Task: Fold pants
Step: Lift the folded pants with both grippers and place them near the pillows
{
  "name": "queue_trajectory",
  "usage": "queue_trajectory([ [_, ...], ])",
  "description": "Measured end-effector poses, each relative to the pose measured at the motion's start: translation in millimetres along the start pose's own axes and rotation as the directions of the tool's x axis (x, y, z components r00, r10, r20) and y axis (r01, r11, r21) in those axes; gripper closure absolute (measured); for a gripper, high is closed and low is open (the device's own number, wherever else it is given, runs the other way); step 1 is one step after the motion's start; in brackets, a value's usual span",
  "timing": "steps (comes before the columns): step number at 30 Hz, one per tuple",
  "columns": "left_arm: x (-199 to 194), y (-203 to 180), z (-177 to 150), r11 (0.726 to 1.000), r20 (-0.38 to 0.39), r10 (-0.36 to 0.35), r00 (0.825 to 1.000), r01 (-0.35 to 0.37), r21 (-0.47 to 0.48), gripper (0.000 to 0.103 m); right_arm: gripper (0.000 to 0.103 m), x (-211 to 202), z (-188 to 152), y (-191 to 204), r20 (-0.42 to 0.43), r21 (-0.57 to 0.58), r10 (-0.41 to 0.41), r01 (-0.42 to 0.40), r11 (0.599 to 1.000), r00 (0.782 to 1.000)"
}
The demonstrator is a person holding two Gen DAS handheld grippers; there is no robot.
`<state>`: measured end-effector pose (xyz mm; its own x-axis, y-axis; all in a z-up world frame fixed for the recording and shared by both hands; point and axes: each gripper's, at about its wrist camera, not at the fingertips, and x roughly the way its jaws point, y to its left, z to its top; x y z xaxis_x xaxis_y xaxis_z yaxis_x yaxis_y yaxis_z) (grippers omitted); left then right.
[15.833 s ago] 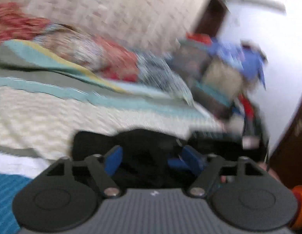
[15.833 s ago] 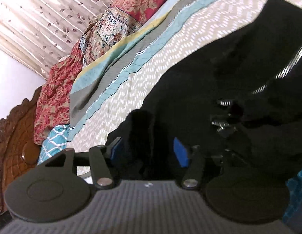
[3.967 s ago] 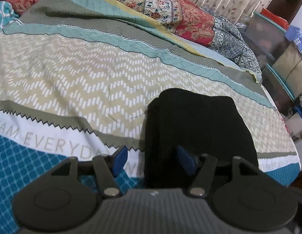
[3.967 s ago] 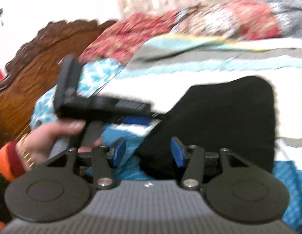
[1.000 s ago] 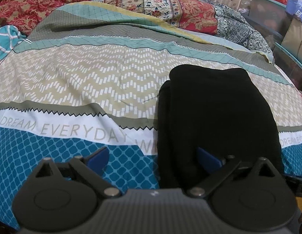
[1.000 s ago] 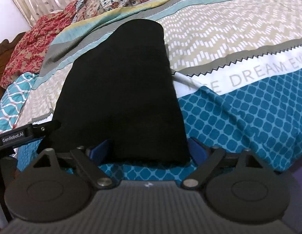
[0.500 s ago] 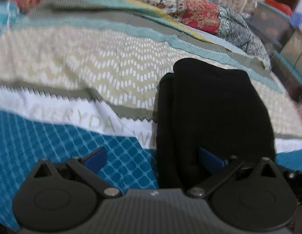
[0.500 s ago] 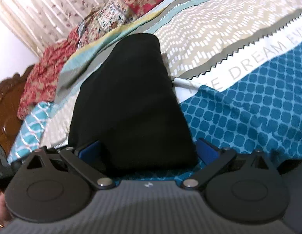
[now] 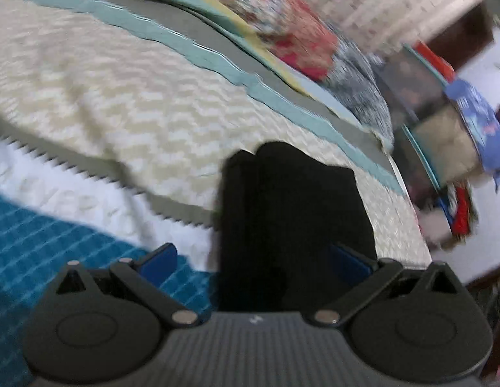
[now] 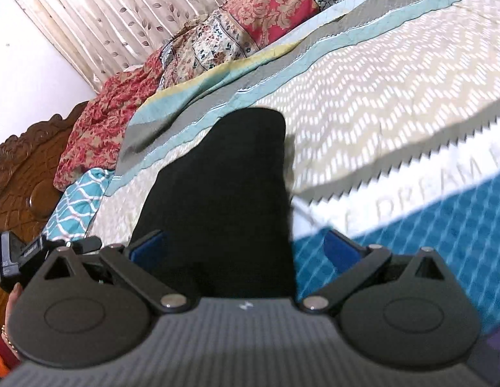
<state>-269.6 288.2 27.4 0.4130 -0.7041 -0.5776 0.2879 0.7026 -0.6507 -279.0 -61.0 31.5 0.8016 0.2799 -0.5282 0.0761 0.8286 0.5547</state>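
The black pants (image 9: 291,213) lie folded into a compact stack on the patterned bedspread (image 9: 127,109). My left gripper (image 9: 253,259) is open, its blue pads either side of the stack's near end, holding nothing. In the right wrist view the same black pants (image 10: 227,200) lie ahead on the bedspread (image 10: 379,103). My right gripper (image 10: 243,248) is open, its pads straddling the near end of the stack. The left gripper's body shows at the far left of the right wrist view (image 10: 30,251), held by a hand.
Floral quilts (image 10: 198,48) are bunched along the far side of the bed. A carved wooden headboard (image 10: 14,174) stands at the left. Stacked boxes and clutter (image 9: 443,135) sit beyond the bed's right edge. A curtain (image 10: 120,9) hangs behind.
Both grippers stay open at the stack's near end. The left view has swung right and blurred, bringing the boxes into view. The right view has tilted further.
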Motion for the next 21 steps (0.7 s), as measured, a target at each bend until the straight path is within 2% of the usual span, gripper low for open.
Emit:
queue_trajectory([
  [2,22,-3,4,1.0,-0.058,-0.031,0.998,0.031,-0.007,0.0,0.0,13,7,-5,-0.017,-0.002,0.007,-0.007,1.0,1.0],
  [5,59,-7,-3,0.996,-0.151,-0.085,0.985,0.083,-0.022,0.001,0.001,39,8,-9,-0.071,0.024,0.048,-0.046,0.999,0.996],
  [6,68,-9,-7,0.998,-0.153,-0.067,0.986,0.065,-0.016,0.001,0.012,50,5,-8,-0.103,0.034,0.06,-0.057,0.998,0.993],
  [7,72,-14,-10,0.998,-0.134,-0.058,0.989,0.06,0.008,0.002,0.016,61,1,-5,-0.142,0.041,0.065,-0.06,0.997,0.988],
  [8,72,-20,-11,0.998,-0.121,-0.051,0.991,0.056,0.034,0.012,0.023,65,-2,1,-0.14,0.041,0.068,-0.063,0.997,0.988],
  [9,69,-23,-9,0.998,-0.113,-0.049,0.992,0.053,0.035,0.022,0.037,64,-1,7,-0.129,0.041,0.068,-0.063,0.997,0.989],
  [11,57,-27,3,0.995,-0.087,-0.101,0.991,0.1,-0.02,0.029,0.045,56,9,14,-0.1,0.062,0.128,-0.122,0.991,0.987],
  [12,53,-30,12,0.99,-0.065,-0.141,0.988,0.139,-0.035,0.029,0.048,50,18,19,-0.073,0.045,0.155,-0.152,0.987,0.985],
  [14,49,-46,40,0.985,-0.008,-0.171,0.985,0.171,0.013,0.029,0.049,45,41,33,-0.026,-0.033,0.172,-0.172,0.984,0.985],
  [16,54,-65,74,0.981,0.056,-0.167,0.984,0.16,0.111,0.029,0.049,48,74,44,0.034,-0.079,0.197,-0.193,0.978,0.98],
  [19,75,-86,130,0.966,0.155,-0.194,0.969,0.161,0.203,0.029,0.049,58,128,54,0.137,-0.17,0.224,-0.2,0.965,0.965],
  [21,100,-92,162,0.96,0.19,-0.194,0.962,0.147,0.239,0.027,0.048,68,156,52,0.193,-0.233,0.226,-0.179,0.956,0.955],
])
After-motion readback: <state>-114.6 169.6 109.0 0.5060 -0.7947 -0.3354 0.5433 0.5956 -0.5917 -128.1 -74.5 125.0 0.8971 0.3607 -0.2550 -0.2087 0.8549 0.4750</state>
